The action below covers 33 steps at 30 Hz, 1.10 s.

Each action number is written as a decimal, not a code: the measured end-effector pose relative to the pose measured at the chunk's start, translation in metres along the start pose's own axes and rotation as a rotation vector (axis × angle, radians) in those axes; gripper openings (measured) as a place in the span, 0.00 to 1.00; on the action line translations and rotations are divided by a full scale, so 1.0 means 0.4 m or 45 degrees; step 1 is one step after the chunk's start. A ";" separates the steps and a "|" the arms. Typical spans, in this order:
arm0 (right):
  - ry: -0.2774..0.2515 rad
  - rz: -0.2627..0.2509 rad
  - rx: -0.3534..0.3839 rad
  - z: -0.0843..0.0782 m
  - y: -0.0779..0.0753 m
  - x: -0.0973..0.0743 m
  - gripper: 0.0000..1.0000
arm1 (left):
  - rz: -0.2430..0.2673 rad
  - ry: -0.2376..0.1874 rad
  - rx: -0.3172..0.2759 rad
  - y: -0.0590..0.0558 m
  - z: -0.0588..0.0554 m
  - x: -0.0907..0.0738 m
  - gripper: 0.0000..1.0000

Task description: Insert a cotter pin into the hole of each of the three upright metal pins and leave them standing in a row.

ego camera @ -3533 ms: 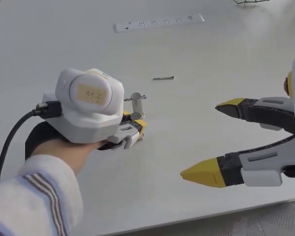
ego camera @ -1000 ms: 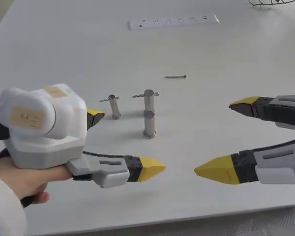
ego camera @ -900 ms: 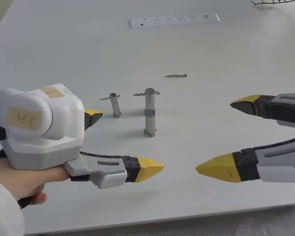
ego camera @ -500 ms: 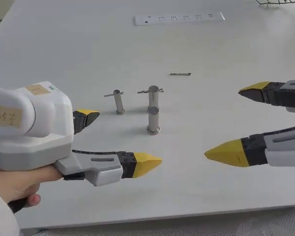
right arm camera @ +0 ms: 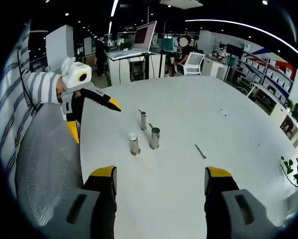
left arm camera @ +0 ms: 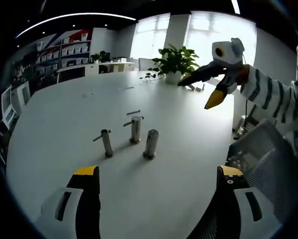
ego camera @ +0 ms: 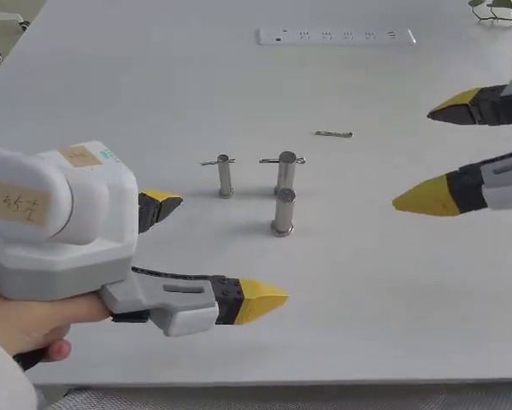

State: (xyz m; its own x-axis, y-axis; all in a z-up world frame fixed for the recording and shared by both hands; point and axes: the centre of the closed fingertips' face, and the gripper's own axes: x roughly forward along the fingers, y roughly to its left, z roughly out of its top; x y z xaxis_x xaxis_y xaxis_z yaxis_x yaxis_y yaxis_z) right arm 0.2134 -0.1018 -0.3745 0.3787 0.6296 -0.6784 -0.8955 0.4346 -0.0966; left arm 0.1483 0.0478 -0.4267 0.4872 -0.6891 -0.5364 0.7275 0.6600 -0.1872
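Three upright metal pins stand on the white table. The left pin (ego camera: 226, 176) and the middle pin (ego camera: 286, 171) each carry a cotter pin through the top. In front of the middle one stands a third pin (ego camera: 282, 212) with a bare top. A loose cotter pin (ego camera: 334, 134) lies behind them to the right. My left gripper (ego camera: 213, 254) is open, near and left of the pins, holding nothing. My right gripper (ego camera: 433, 152) is open too, off to the right above the table. The left gripper view has the pins (left arm camera: 135, 129) ahead of its jaws; the right gripper view has them (right arm camera: 154, 138) further off.
A white power strip (ego camera: 337, 36) lies at the far side of the table. The near table edge (ego camera: 281, 382) runs just below my left gripper. A potted plant (left arm camera: 176, 62) stands at the table's far end.
My left gripper, close around the pins 3.5 s ago, has let go and drawn back open. Over the last second my right gripper has moved away from the pins, further across the table.
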 end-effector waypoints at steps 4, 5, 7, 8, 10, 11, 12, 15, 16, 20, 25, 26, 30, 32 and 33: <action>0.039 0.030 -0.056 0.004 -0.028 0.020 0.64 | -0.004 -0.008 -0.005 0.000 -0.002 -0.001 0.97; 0.051 0.043 -0.075 0.003 -0.031 0.025 0.62 | -0.005 -0.007 -0.009 0.000 -0.003 -0.001 0.98; 0.080 0.061 -0.121 0.001 -0.044 0.038 0.58 | -0.004 -0.001 -0.009 0.001 -0.007 -0.001 0.98; 0.093 0.068 -0.134 0.000 -0.053 0.046 0.57 | -0.002 0.005 -0.008 0.002 -0.008 -0.001 0.98; 0.121 0.072 -0.156 -0.004 -0.074 0.059 0.54 | -0.002 0.007 -0.004 0.002 -0.009 -0.002 0.98; 0.134 0.063 -0.168 -0.005 -0.085 0.064 0.50 | -0.002 0.005 -0.003 0.001 -0.008 -0.002 0.98; 0.152 0.048 -0.173 -0.007 -0.102 0.073 0.46 | 0.003 -0.006 0.001 0.003 -0.004 -0.001 0.98; 0.191 0.033 -0.208 -0.004 -0.117 0.086 0.35 | -0.012 -0.020 0.010 -0.001 0.001 0.001 0.98; 0.212 0.039 -0.224 -0.011 -0.132 0.101 0.35 | -0.010 -0.019 0.013 0.000 0.002 0.002 0.98; 0.260 0.063 -0.263 -0.002 -0.150 0.119 0.35 | -0.011 -0.018 0.015 0.001 0.002 0.003 0.98; 0.298 0.087 -0.299 0.001 -0.161 0.145 0.31 | -0.013 -0.039 0.002 0.001 0.008 0.000 0.98; 0.301 0.095 -0.303 0.000 -0.168 0.154 0.28 | -0.013 -0.038 0.002 0.001 0.008 -0.001 0.98; 0.339 0.117 -0.340 0.001 -0.164 0.167 0.23 | -0.019 -0.034 0.002 -0.001 0.005 -0.002 0.98; 0.343 0.136 -0.346 0.000 -0.169 0.183 0.23 | -0.017 -0.035 0.001 0.000 0.005 -0.003 0.98; 0.348 0.141 -0.343 -0.001 -0.171 0.189 0.23 | -0.014 -0.036 -0.004 0.002 0.005 -0.003 0.98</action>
State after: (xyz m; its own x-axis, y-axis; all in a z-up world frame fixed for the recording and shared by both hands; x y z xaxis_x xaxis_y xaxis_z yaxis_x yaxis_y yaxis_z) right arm 0.3031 -0.0843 -0.4195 0.2327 0.4529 -0.8607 -0.9705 0.1662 -0.1749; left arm 0.1492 0.0485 -0.4247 0.4930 -0.7044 -0.5107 0.7314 0.6534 -0.1951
